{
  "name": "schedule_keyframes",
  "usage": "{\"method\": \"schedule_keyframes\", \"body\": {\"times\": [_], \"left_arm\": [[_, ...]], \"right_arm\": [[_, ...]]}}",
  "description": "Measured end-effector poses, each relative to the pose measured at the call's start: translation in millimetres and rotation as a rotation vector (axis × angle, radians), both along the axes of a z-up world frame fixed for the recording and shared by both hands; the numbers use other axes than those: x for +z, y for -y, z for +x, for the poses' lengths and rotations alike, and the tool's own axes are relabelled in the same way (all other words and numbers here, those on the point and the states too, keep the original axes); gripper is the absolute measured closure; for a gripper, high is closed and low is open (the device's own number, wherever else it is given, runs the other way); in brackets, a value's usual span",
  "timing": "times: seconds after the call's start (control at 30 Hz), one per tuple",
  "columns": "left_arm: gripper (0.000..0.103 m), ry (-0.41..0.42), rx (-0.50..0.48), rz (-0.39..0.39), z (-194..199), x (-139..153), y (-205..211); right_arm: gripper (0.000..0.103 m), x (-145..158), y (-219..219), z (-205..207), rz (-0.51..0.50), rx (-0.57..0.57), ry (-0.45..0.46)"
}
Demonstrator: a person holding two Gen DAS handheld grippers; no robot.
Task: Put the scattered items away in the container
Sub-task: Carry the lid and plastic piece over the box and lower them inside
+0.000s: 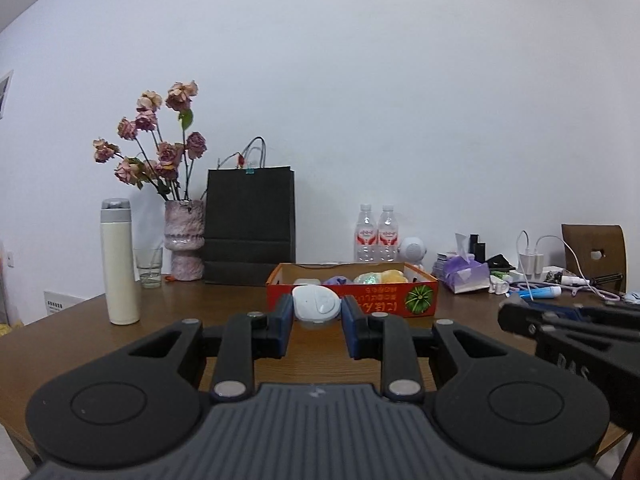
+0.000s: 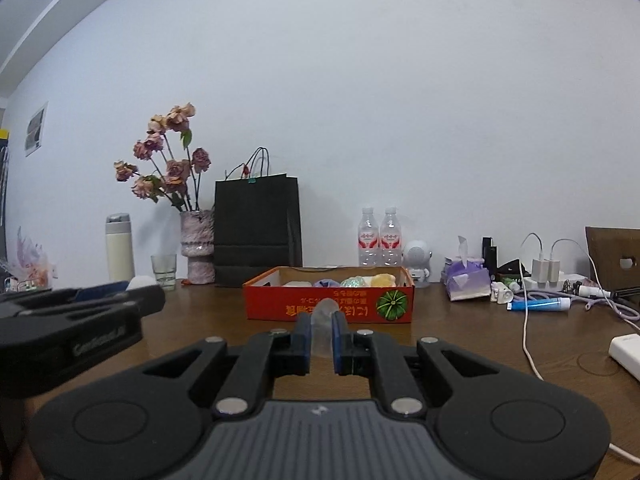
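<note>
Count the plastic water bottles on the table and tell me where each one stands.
2. Both stand upright side by side at the back by the wall, behind the red box: the left bottle and the right bottle. The black bag could hide more.

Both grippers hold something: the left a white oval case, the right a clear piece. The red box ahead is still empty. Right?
Not quite: the red box is not empty. The right wrist view shows a white item, a purple one, a glittery greenish one and a yellow one inside. The rest stands: the left gripper holds the white oval case, and the right gripper holds the clear piece.
</note>
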State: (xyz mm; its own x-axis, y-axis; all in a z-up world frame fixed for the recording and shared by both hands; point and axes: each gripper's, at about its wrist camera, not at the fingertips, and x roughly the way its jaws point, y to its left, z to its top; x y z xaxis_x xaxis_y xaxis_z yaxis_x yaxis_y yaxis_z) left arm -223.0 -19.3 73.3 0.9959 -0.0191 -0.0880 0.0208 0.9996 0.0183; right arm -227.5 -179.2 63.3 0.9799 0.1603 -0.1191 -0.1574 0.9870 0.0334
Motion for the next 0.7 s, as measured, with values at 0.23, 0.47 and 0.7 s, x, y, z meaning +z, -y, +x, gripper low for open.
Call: {"method": "schedule_keyframes", "body": {"times": [0.23,0.47,0.7], "left_arm": [[0.076,-0.008,-0.015,0.002,40.5,3.2,3.1],[0.076,-0.020,-0.013,-0.009,103.7,8.5,0.2],[0.076,-0.057,-0.015,-0.018,172.1,9.5,1.4]], "right_arm": [[0.094,8.0,5.2,42.3,0.019,-0.017,-0.002],[0.093,11.0,7.3,101.4,0.017,-0.020,-0.024],[0.093,13.7,5.1,168.8,0.009,0.001,-0.046]]}}
